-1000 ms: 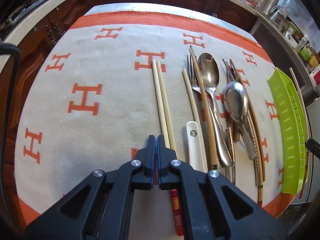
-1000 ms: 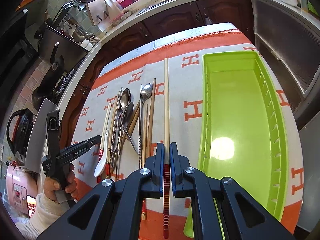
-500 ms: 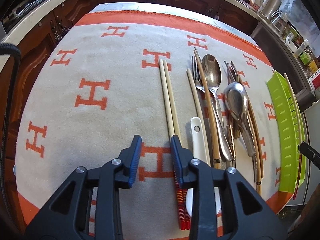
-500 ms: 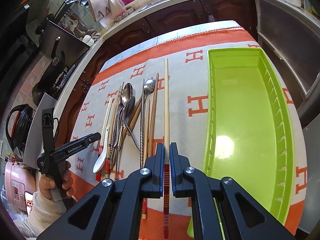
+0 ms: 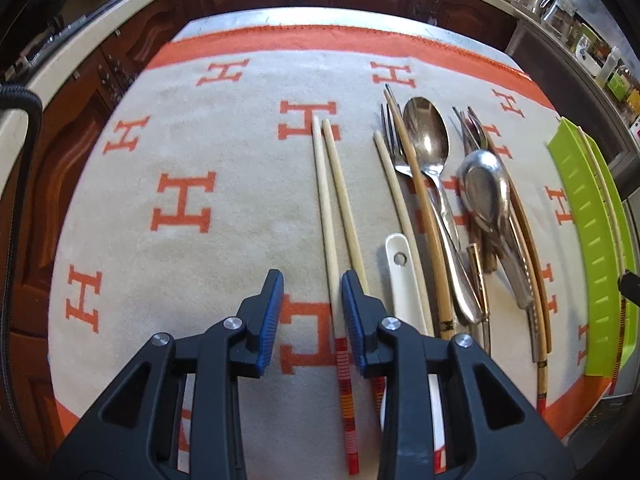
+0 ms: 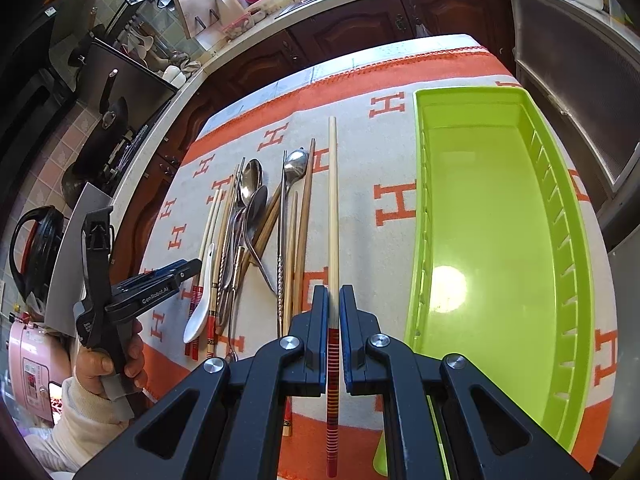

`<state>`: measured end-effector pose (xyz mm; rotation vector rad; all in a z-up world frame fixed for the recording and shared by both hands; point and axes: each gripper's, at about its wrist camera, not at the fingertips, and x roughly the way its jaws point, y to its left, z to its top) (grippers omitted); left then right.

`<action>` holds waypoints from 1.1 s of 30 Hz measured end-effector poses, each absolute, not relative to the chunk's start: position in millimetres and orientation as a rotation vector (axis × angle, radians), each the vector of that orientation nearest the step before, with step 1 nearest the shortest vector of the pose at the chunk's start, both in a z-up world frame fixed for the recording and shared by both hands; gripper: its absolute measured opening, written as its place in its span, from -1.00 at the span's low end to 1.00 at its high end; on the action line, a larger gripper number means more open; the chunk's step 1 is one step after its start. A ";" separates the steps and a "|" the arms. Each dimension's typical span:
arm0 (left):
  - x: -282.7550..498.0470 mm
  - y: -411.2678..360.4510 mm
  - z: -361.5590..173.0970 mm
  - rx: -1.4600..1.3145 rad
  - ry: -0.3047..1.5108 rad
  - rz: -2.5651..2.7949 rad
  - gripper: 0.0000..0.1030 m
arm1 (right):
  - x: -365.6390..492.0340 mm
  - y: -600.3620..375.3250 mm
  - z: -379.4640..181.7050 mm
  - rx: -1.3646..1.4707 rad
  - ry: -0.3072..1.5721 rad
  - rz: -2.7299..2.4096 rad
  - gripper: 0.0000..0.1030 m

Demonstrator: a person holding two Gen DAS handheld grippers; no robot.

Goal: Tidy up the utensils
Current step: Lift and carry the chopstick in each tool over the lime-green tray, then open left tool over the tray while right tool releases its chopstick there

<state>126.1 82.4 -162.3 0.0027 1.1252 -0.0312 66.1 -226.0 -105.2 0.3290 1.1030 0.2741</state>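
My left gripper (image 5: pixel 312 280) is open just above a pair of pale chopsticks (image 5: pixel 326 208) with red-striped ends lying on the cloth. One stick runs between the jaws and the other passes under the right finger. To their right lies a pile of utensils: a white ceramic spoon (image 5: pixel 400 268), metal spoons (image 5: pixel 426 136), a fork and several more chopsticks. My right gripper (image 6: pixel 331 296) is shut on a single pale chopstick (image 6: pixel 332 208) with a red-striped end, held lengthwise above the cloth just left of the green tray (image 6: pixel 492 200).
An orange-and-cream cloth (image 5: pixel 180 160) with H marks covers the table. The green tray (image 5: pixel 588 240) stands along its right edge. A hand (image 6: pixel 104 364) holds the left gripper (image 6: pixel 188 268) by the utensil pile (image 6: pixel 256 216). Dark cabinets and a cluttered counter surround the table.
The left jaws were shut a second ago and now stand apart over the chopstick pair. The right gripper keeps its hold on the single chopstick with hardly any shift.
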 end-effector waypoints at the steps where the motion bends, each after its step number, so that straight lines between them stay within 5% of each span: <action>1: 126.8 80.9 -162.6 0.013 1.121 -0.029 -0.48 | 66.4 -225.5 -105.2 0.327 1.101 0.274 -0.90; 6: 133.1 79.3 -163.5 0.016 1.094 -0.016 -0.54 | 68.8 -227.8 -107.4 0.331 1.102 0.262 -0.90; 7: 134.1 78.8 -163.0 0.014 1.092 -0.018 -0.89 | 69.4 -229.0 -108.0 0.336 1.103 0.259 -0.90; 8: 135.0 77.8 -162.5 0.017 1.097 -0.013 -0.93 | 69.5 -230.3 -108.3 0.339 1.102 0.255 -0.90; 20: 113.1 63.2 -79.2 -0.122 1.056 -0.102 -0.94 | 68.1 -277.2 -103.2 0.438 1.073 0.177 -0.90; 33: 119.3 -120.5 -34.1 -0.178 1.073 -0.489 -0.93 | 77.4 -333.0 -96.4 0.414 1.082 0.015 -0.80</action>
